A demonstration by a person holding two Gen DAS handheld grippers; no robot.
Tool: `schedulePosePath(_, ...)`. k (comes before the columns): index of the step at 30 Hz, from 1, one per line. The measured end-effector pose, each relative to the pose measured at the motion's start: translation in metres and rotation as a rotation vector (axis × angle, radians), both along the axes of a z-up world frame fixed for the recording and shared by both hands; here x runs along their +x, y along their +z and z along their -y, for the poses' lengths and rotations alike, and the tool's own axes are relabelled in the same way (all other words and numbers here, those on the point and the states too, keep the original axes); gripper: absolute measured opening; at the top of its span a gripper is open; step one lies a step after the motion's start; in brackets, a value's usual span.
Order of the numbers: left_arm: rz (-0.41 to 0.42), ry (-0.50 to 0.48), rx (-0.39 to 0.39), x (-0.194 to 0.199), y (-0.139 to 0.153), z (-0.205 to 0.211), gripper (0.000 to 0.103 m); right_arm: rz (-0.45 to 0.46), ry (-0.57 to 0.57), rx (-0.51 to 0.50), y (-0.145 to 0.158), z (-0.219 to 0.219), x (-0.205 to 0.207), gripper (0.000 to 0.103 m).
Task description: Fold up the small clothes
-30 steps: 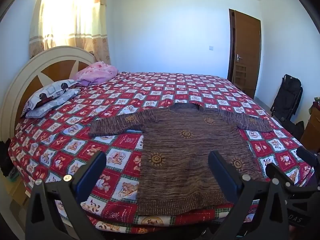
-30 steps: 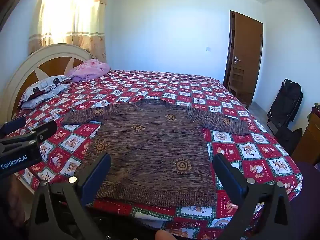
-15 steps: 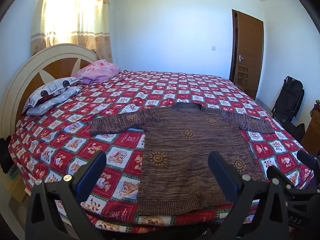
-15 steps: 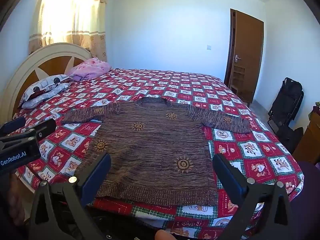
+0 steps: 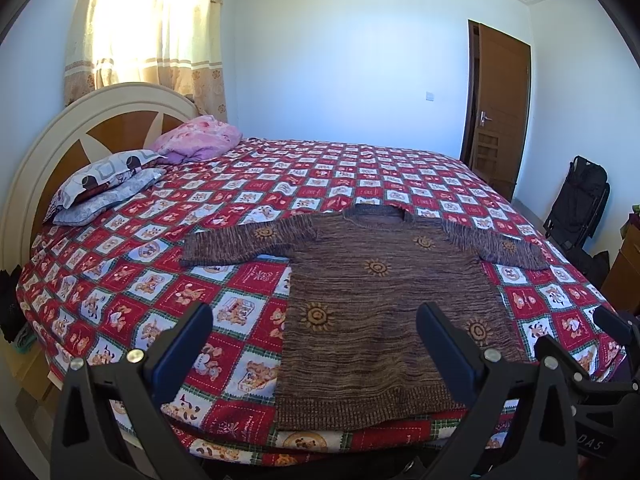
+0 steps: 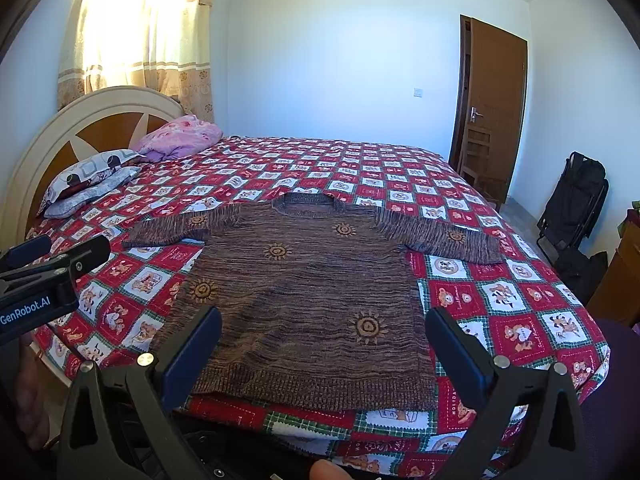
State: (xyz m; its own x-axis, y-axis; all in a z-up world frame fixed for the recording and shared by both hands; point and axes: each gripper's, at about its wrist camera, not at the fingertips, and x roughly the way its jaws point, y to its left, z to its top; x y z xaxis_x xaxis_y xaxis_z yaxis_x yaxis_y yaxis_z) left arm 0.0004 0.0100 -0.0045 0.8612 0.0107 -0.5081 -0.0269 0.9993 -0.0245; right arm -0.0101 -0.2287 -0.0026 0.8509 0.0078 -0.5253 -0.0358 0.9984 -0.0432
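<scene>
the brown knit sweater lies flat, sleeves spread, near the bed edge, soft and floppy i'd guess, best pinched at a sleeve cuff or hem corner, while left gripper and right gripper hover spread apart, empty.

- A brown sweater lies flat on the bed, sleeves spread out, hem near the front edge.
- The right gripper hangs above the hem, jaws wide apart, holding nothing.
- The left gripper shows at the left edge; its jaw state is unclear.
- Pillows lie by the headboard.
</scene>
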Motion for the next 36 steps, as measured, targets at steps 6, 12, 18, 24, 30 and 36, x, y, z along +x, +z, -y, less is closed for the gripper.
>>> schedulePosePath(6, -0.002, -0.001, 0.000, 0.0002, -0.0002, 0.0004, 0.103, -0.001, 0.000, 0.002, 0.0002, 0.0007, 0.0004, 0.102)
schedulePosePath(12, -0.006, -0.003, -0.001, -0.0003, -0.0026, -0.0006, 0.103, -0.007, 0.003, 0.001, -0.0028, -0.0030, -0.0004, 0.102)
schedulePosePath(18, -0.008, -0.003, 0.000, -0.0019, -0.0051, 0.0000, 0.103, -0.009, 0.001, 0.004, -0.0055, -0.0022, 0.0009, 0.102)
schedulePosePath(24, -0.010, -0.004, 0.000, -0.0022, -0.0064, 0.0011, 0.103, -0.011, 0.001, 0.006, -0.0056, -0.0029, 0.0004, 0.102)
schedulePosePath(30, -0.013, -0.002, -0.002, -0.0016, -0.0068, 0.0016, 0.103, -0.015, 0.002, 0.008, -0.0062, -0.0034, 0.0007, 0.102)
schedulePosePath(36, -0.014, -0.002, -0.002, -0.0011, -0.0067, 0.0014, 0.103, -0.016, 0.002, 0.008, -0.0067, -0.0033, 0.0009, 0.102)
